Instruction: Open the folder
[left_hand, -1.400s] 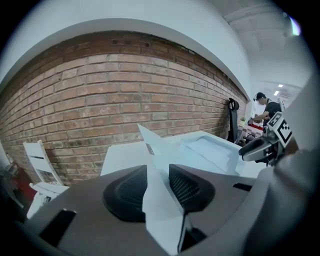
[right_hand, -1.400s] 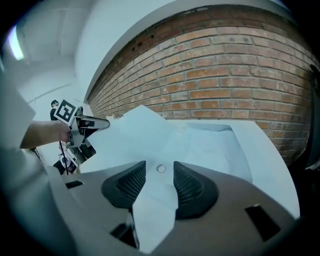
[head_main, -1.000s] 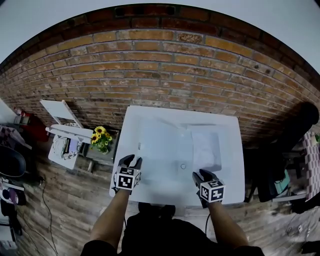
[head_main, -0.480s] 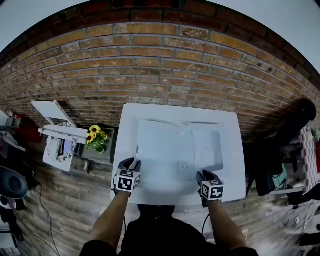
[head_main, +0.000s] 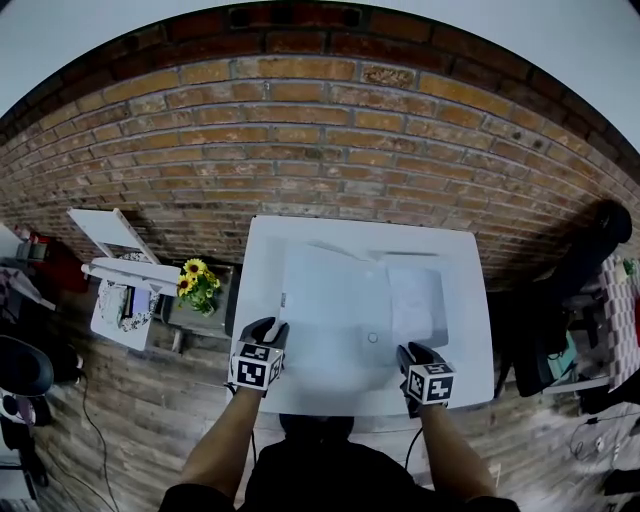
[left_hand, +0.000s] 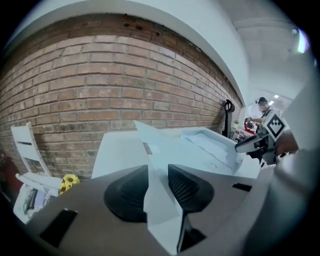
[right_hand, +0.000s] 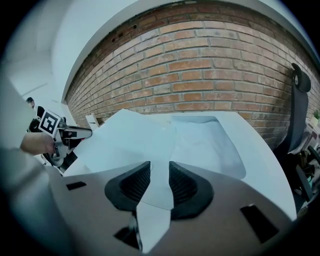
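A pale, translucent folder (head_main: 335, 290) lies in the middle of the white table (head_main: 468, 330), which stands against a brick wall (head_main: 320, 150). The left gripper (head_main: 265, 330) is at the folder's near left corner and the right gripper (head_main: 412, 354) at its near right edge, well apart from each other. In the left gripper view the black ribbed fingers (left_hand: 125, 192) have just been closing. They pinch the folder's cover (left_hand: 150, 145), which runs between them and rises, creased, to a point above the table. In the right gripper view the fingers (right_hand: 187, 187) have also just been closing, and they pinch the same cover, which fans out to the left. White papers (head_main: 415, 300) lie in the folder's right half, with a small round snap (head_main: 372, 338) near them. Sunflowers (head_main: 198, 280) stand just left of the table.
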